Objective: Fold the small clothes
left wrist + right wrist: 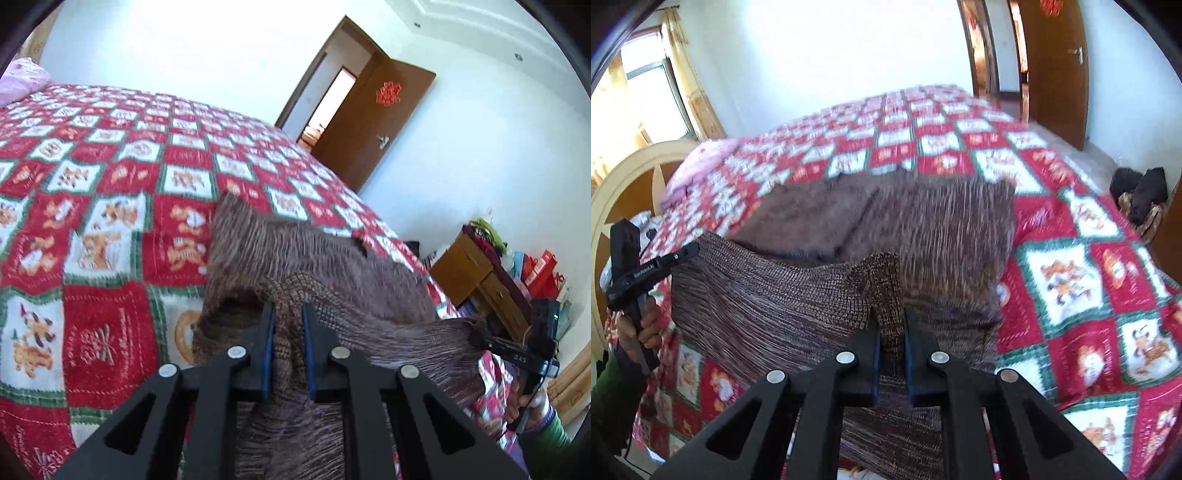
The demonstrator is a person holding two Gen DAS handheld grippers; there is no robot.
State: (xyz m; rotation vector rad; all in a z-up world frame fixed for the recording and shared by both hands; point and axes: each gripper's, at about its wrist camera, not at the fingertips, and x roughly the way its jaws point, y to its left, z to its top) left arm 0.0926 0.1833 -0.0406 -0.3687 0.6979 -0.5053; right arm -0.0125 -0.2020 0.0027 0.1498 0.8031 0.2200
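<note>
A brown knitted garment is held up over the bed between both grippers. My left gripper is shut on one ribbed corner of it. My right gripper is shut on the other ribbed corner. The garment hangs between them, its far part blurred and lying toward the quilt. In the left wrist view my right gripper shows at the right, clamped on the stretched knit. In the right wrist view my left gripper shows at the left, clamped on the knit edge.
A red, white and green patchwork quilt covers the bed. A pink pillow lies at its head by a cream headboard. An open wooden door is beyond. A cluttered wooden cabinet stands by the wall. Dark bags lie on the floor.
</note>
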